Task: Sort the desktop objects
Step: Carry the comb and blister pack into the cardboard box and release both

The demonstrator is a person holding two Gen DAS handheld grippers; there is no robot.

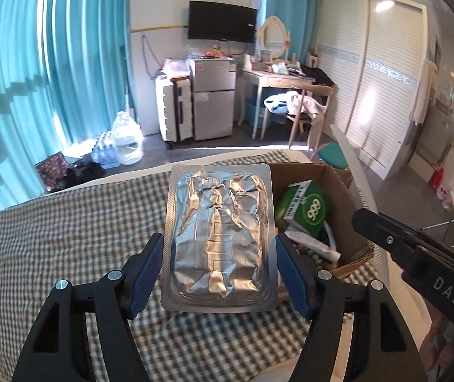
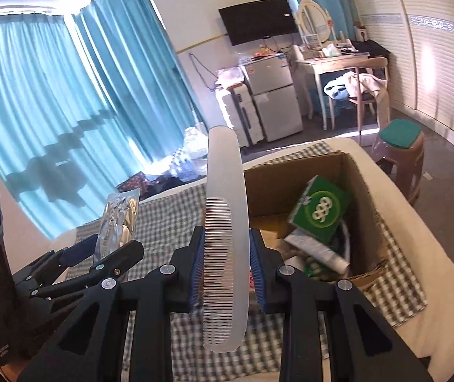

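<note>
My left gripper (image 1: pixel 220 248) is shut on a silver foil blister pack (image 1: pixel 219 235), held flat above the checked cloth (image 1: pixel 67 238), just left of the cardboard box (image 1: pixel 338 178). My right gripper (image 2: pixel 227 254) is shut on a translucent white comb (image 2: pixel 227 222) that stands upright, teeth to the left, in front of the cardboard box (image 2: pixel 363 197). Inside the box lie a green carton (image 2: pixel 320 207), a white tube (image 2: pixel 319 250) and other small items. In the right wrist view the left gripper (image 2: pixel 106 248) shows at the left with the foil pack (image 2: pixel 117 219). The comb (image 1: pixel 352 165) and right gripper body show at the right of the left wrist view.
The checked cloth (image 2: pixel 398 286) covers a white bed-like surface (image 2: pixel 443 254). A stool with a green cushion (image 2: pixel 400 133) stands beyond the box. On the floor further off are water bottles (image 1: pixel 126 140), a small fridge (image 1: pixel 214 95), a desk and a chair (image 1: pixel 309 105). Teal curtains hang at the left.
</note>
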